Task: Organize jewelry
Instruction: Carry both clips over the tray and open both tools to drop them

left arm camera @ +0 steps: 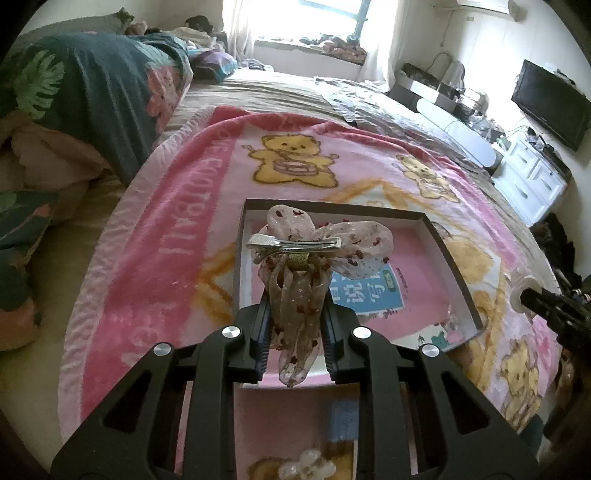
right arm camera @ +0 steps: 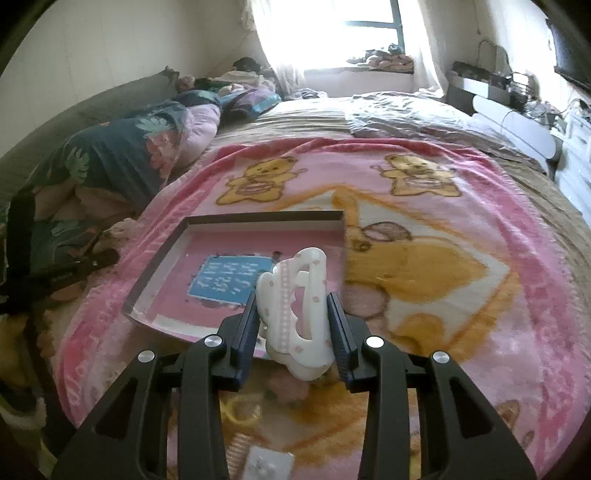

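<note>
Left tongs (left arm camera: 293, 332) are clenched on the sheer ribbon bow hair clip (left arm camera: 295, 254), hanging over the shallow box (left arm camera: 454, 254) just ahead. Right tongs (right arm camera: 293, 325) grip the white claw clip (right arm camera: 295, 314), box off to their left. We figure nothing's in the box yet, and more pieces wait on the blanket (left arm camera: 192, 192).

A: What covers the bed (left arm camera: 280, 83)?
B: A pink blanket (left arm camera: 177, 221) printed with yellow bears; beyond it, a beige sheet (right arm camera: 314, 110).

A: What lies at the left?
B: A dark leaf-patterned quilt (left arm camera: 96, 96), bunched against the wall, with a purple pillow (left arm camera: 216, 62) behind it.

A: And on the far side?
B: A bright window (right arm camera: 354, 29) with curtains. At right stand a TV (left arm camera: 552, 103) and a white dresser (left arm camera: 532, 181).
</note>
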